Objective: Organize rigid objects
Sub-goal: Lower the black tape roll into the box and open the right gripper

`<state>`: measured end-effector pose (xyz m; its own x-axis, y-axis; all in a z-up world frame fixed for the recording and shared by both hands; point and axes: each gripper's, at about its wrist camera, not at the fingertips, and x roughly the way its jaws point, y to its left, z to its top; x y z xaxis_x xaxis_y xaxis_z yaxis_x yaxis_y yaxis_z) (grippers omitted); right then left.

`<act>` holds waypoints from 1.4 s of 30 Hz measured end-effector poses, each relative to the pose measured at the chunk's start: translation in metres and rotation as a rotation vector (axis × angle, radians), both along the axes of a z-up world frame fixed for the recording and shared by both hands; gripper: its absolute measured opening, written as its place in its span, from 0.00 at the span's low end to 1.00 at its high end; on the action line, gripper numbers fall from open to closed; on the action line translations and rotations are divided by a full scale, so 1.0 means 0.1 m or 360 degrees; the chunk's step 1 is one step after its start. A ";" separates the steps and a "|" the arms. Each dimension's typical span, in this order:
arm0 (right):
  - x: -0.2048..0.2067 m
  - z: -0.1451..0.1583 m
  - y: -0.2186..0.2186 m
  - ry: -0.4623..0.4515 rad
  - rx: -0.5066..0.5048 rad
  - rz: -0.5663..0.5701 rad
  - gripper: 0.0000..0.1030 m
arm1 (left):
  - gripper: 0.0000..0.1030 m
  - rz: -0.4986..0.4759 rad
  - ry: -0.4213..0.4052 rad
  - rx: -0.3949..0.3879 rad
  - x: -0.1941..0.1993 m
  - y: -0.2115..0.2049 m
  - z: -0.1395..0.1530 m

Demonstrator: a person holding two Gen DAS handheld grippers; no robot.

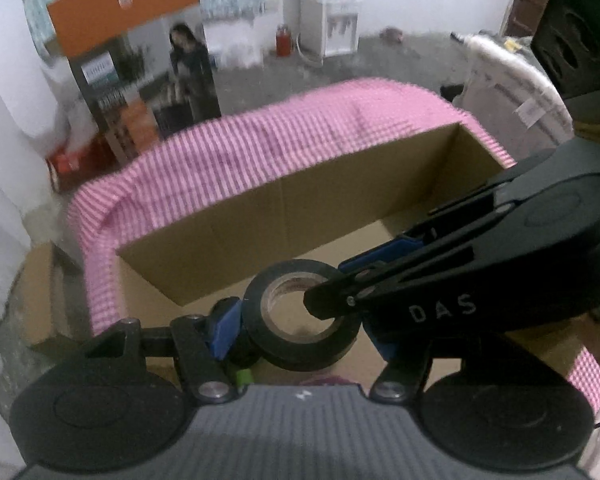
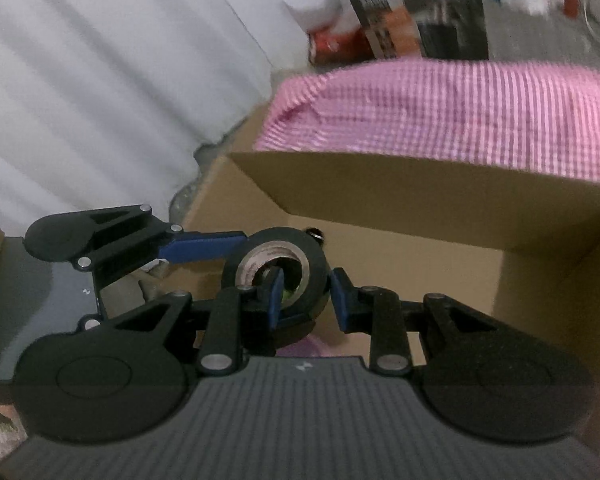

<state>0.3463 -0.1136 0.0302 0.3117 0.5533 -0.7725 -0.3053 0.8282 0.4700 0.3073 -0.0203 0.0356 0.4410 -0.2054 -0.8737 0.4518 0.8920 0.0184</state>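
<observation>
Two grippers share one tape roll [image 1: 300, 316] over the open box [image 1: 284, 216], which sits on pink cloth [image 1: 228, 160], likely so it drops inside. Left gripper [image 1: 296, 328] clamps the roll's outside; right gripper [image 2: 306, 292] pinches its wall, one finger [image 2: 276, 292] through the core.

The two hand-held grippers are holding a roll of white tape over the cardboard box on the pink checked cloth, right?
Not quite. The roll of tape is black, not white, as the right wrist view shows. The rest holds: both hand-held grippers grip it over the cardboard box on the pink checked cloth.
</observation>
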 end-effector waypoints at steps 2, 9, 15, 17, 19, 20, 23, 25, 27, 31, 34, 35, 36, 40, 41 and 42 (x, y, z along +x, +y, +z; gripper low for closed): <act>0.15 -0.14 0.00 0.0070 -0.0012 -0.0004 0.25 | 0.65 -0.0004 0.0043 0.0020 0.10 -0.04 -0.12; 0.46 -0.52 -0.02 0.0207 -0.0037 -0.0024 0.25 | 0.65 -0.0005 0.0147 0.0069 0.36 -0.11 -0.43; 0.62 -0.77 -0.04 0.0296 -0.0016 -0.0056 0.26 | 0.65 0.0017 0.0212 0.0093 0.53 -0.13 -0.61; 0.68 -0.85 -0.03 0.0323 -0.0005 -0.0056 0.28 | 0.65 0.0022 0.0229 0.0103 0.55 -0.12 -0.65; 0.71 -0.89 -0.03 0.0335 0.0010 -0.0058 0.30 | 0.65 0.0025 0.0233 0.0112 0.56 -0.11 -0.67; 0.73 -0.90 -0.01 0.0338 0.0015 -0.0058 0.31 | 0.65 0.0028 0.0221 0.0115 0.56 -0.11 -0.67; 0.76 -0.91 -0.01 0.0342 0.0045 -0.0071 0.41 | 0.68 0.0028 0.0204 0.0102 0.55 -0.12 -0.63; 0.75 -0.88 -0.03 0.0334 0.0052 -0.0089 0.47 | 0.70 0.0042 0.0197 0.0087 0.55 -0.11 -0.58; 0.70 -0.79 -0.10 0.0321 0.0072 -0.0114 0.50 | 0.71 0.0050 0.0179 0.0061 0.52 -0.08 -0.50; 0.57 -0.50 -0.28 0.0257 0.0182 -0.0172 0.57 | 0.75 0.0055 0.0106 -0.0016 0.40 -0.02 -0.24; 0.38 -0.17 -0.45 0.0146 0.0261 -0.0205 0.66 | 0.78 0.0045 0.0008 -0.0088 0.22 0.05 0.06; 0.29 -0.04 -0.50 0.0097 0.0284 -0.0212 0.69 | 0.80 0.0042 -0.0030 -0.0114 0.15 0.08 0.16; 0.18 0.09 -0.56 0.0039 0.0309 -0.0214 0.73 | 0.81 0.0039 -0.0064 -0.0137 0.09 0.11 0.25; -0.33 0.58 -0.75 -0.0179 0.0369 -0.0212 0.78 | 0.85 0.0031 -0.0229 -0.0227 -0.27 0.25 0.68; -0.46 0.68 -0.79 -0.0223 0.0376 -0.0213 0.79 | 0.85 0.0029 -0.0263 -0.0245 -0.35 0.27 0.77; -0.62 0.78 -0.85 -0.0276 0.0382 -0.0214 0.82 | 0.86 0.0029 -0.0299 -0.0266 -0.45 0.31 0.85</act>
